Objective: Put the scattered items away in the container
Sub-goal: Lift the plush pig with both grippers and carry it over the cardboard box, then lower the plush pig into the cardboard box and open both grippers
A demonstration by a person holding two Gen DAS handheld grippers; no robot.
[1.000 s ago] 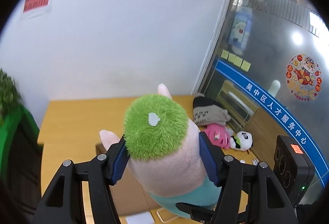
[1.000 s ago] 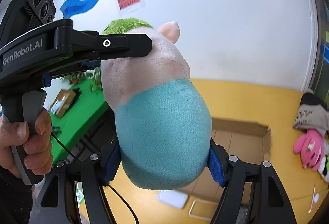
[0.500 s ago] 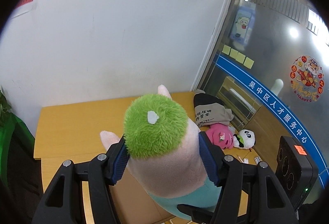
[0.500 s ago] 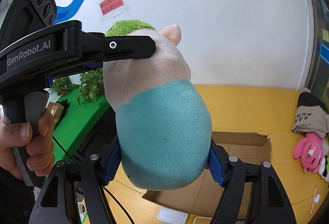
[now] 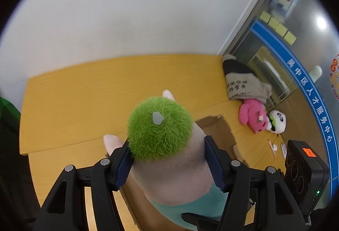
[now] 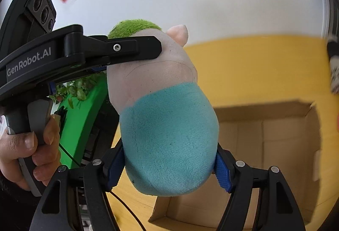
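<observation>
- Right claw (image 6: 169, 169): its blue pads pinch the teal lower body of the plush toy (image 6: 167, 125); the toy fills the gap between them.
- Left claw (image 5: 167, 158): it clamps the pale upper body of the same toy, just under the green tuft (image 5: 159, 125). In the right wrist view its finger crosses the toy's shoulder, with the person's hand (image 6: 25, 152) on the grip.
- Plush toy: it is carried clear of the worktop (image 5: 89, 91) by both claws, above the near-left part of the cardboard box (image 6: 275, 146).
- Cardboard box: it sits open on the worktop, flaps raised; what shows of its inside holds nothing.
- Step in hand, as a judgement: lowering the toy into the box. To do it well, shift both claws together toward the box's middle, keep the toy clear of the near flap, then spread the two claws at the same time so that it drops level.
- Far right corner of the worktop: a grey-and-black garment (image 5: 243, 84), a pink plush (image 5: 252, 114) and a panda plush (image 5: 277, 120) lie touching, not yet tidied.
</observation>
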